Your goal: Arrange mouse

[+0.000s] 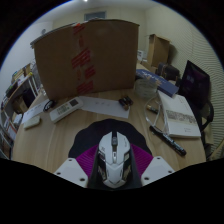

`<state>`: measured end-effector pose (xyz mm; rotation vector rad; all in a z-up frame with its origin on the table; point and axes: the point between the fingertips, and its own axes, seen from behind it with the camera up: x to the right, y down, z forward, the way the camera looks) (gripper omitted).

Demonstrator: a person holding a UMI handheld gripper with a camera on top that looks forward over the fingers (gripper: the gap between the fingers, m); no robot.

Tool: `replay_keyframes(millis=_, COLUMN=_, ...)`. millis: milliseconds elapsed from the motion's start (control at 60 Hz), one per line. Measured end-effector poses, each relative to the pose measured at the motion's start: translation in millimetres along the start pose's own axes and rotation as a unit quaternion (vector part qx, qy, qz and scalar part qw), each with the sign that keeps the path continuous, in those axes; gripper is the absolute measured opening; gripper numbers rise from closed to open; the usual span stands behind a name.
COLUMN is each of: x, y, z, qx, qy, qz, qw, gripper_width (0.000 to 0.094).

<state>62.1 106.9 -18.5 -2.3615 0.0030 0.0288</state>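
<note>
A white and black gaming mouse sits lengthwise between my gripper's two fingers, nose pointing away. Both magenta pads lie against its dark sides, so the fingers are shut on it. The mouse is over the near part of a black mouse pad on the wooden table. I cannot tell whether the mouse rests on the pad or hangs just above it.
A big cardboard box stands across the back of the table. Ahead of it lie a white flat device, a sheet of paper and a small dark object. On the right are an open book, a black stick-shaped item and a dark screen.
</note>
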Motion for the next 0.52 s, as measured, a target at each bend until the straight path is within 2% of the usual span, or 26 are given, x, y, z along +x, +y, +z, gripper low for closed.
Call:
replay_keyframes(millis=50, x=-2, y=0, z=0, qx=-0.007, qy=-0.005, qz=-0.003, qw=1.000, gripper_width=0.0604)
replay_keyframes(millis=67, x=-3, y=0, z=-1, qx=-0.010, qy=-0.008, qz=-0.003, qw=1.000, gripper_width=0.0695)
replay_keyframes(millis=133, x=-6, y=6, z=-10, qx=-0.032, qy=-0.016, qz=0.008, qw=0.999, gripper_width=0.0865)
replay_keyframes(millis=167, x=-9, y=6, z=-18, qx=-0.033, qy=-0.016, qz=0.013, qw=0.999, gripper_width=0.0834)
replay_keyframes(millis=367, x=-33, y=9, z=-108, qx=-0.010, qy=0.015, qz=0.013, qw=1.000, gripper_width=0.0838)
replay_keyframes(millis=517, x=-85, y=27, z=-178, qx=-0.002, qy=-0.010, qz=0.058, qw=0.998, gripper_width=0.0841)
